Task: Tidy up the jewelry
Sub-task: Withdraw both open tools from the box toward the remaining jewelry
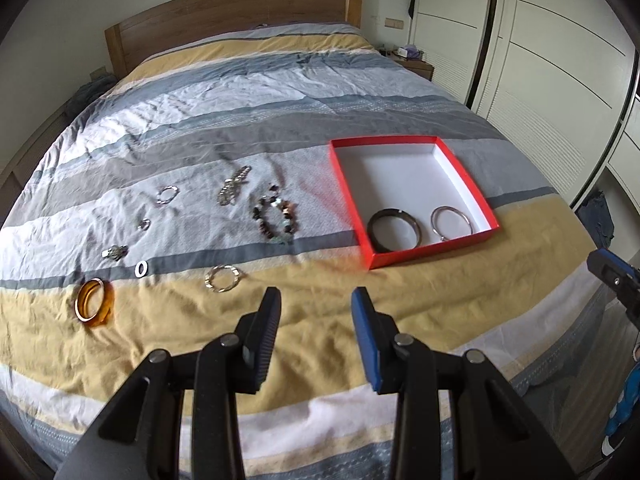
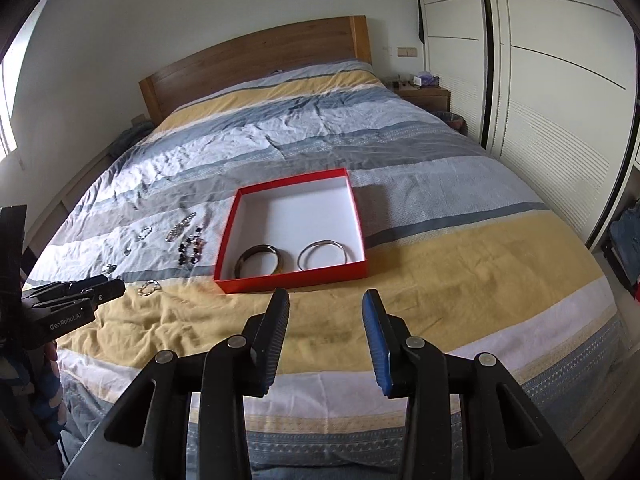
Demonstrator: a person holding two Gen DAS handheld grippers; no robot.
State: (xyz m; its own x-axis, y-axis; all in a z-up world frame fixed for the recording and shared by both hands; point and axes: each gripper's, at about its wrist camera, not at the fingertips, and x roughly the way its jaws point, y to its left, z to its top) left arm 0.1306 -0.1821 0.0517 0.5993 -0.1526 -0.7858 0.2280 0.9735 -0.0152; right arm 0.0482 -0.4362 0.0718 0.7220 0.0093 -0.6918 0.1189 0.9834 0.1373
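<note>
A red box (image 1: 468,184) with a white inside lies on the bed and holds a dark bangle (image 1: 394,229) and a silver bangle (image 1: 451,220); the box also shows in the right wrist view (image 2: 356,216). Left of it lie loose pieces: an amber bangle (image 1: 93,300), a silver twisted bracelet (image 1: 223,278), a beaded bracelet (image 1: 276,218), a silver chain (image 1: 233,190), a white ring (image 1: 141,269) and small silver pieces. My left gripper (image 1: 316,300) is open and empty above the yellow stripe. My right gripper (image 2: 325,300) is open and empty, just short of the box.
The bed has a striped cover (image 1: 240,92) and a wooden headboard (image 1: 240,8). White wardrobe doors (image 2: 560,100) stand along the right. A nightstand (image 2: 424,96) sits at the far right corner. The bed's front edge is just below both grippers.
</note>
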